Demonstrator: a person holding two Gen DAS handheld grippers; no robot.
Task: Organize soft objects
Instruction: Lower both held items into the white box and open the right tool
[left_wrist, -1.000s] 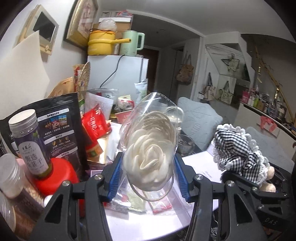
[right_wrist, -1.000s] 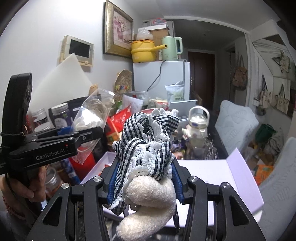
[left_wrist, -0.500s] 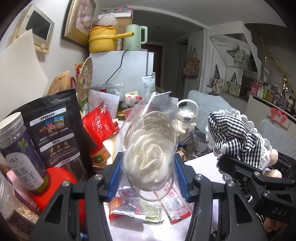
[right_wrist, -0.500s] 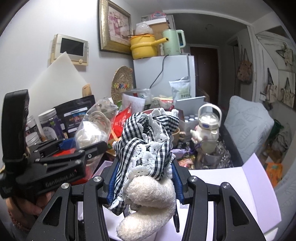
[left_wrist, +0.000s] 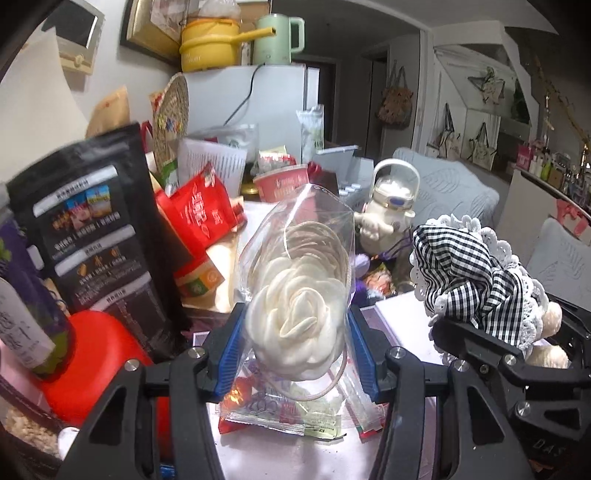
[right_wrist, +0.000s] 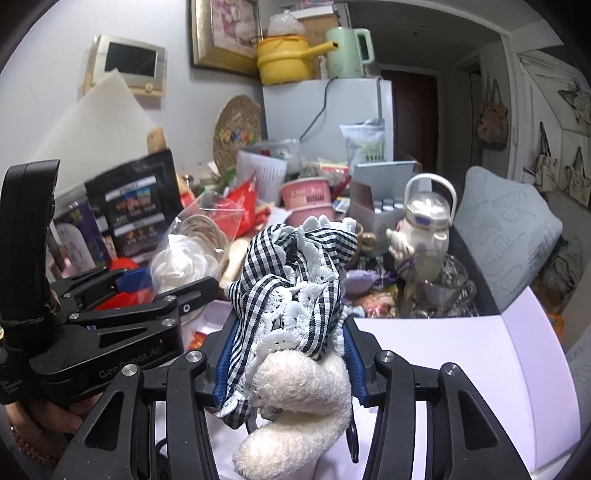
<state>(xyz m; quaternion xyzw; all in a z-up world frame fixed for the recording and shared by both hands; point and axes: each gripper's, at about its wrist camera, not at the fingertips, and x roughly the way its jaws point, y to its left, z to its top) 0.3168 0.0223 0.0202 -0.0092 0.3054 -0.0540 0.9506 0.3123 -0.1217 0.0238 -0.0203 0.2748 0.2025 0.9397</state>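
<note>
1. The left gripper (left_wrist: 295, 347) is pinched on a clear plastic bag (left_wrist: 295, 266) that holds a cream fabric rose (left_wrist: 299, 314); the blue pads (left_wrist: 231, 350) press the bag from both sides, and the bag is held upright above the table (left_wrist: 280, 454)
2. The right gripper (right_wrist: 288, 354) is clamped on a plush toy (right_wrist: 295, 402) whose black-and-white gingham dress with white lace trim (right_wrist: 291, 280) bulges up between the blue pads (right_wrist: 352, 363); the cream fuzzy body hangs below them
3. In the left wrist view the right gripper (left_wrist: 491, 358) and its toy (left_wrist: 476, 280) sit just to the right of the bagged rose, apart from it
4. In the right wrist view the left gripper (right_wrist: 147, 295) appears at the left, with the bag (right_wrist: 192, 254) in its fingers
5. Flat snack sachets (left_wrist: 295, 410) lie on the white table below the held bag
6. A black stand-up pouch (left_wrist: 92, 229), a red packet (left_wrist: 199, 214) and a red lid (left_wrist: 96, 362) crowd the table's left side
7. A white character-shaped bottle with a handle (right_wrist: 424, 229) stands behind the toy, near a grey cushion (right_wrist: 502, 236)
8. A yellow pot (right_wrist: 284, 61) and a pale green kettle (right_wrist: 347, 51) rest on a white refrigerator (right_wrist: 332, 110) at the back
</note>
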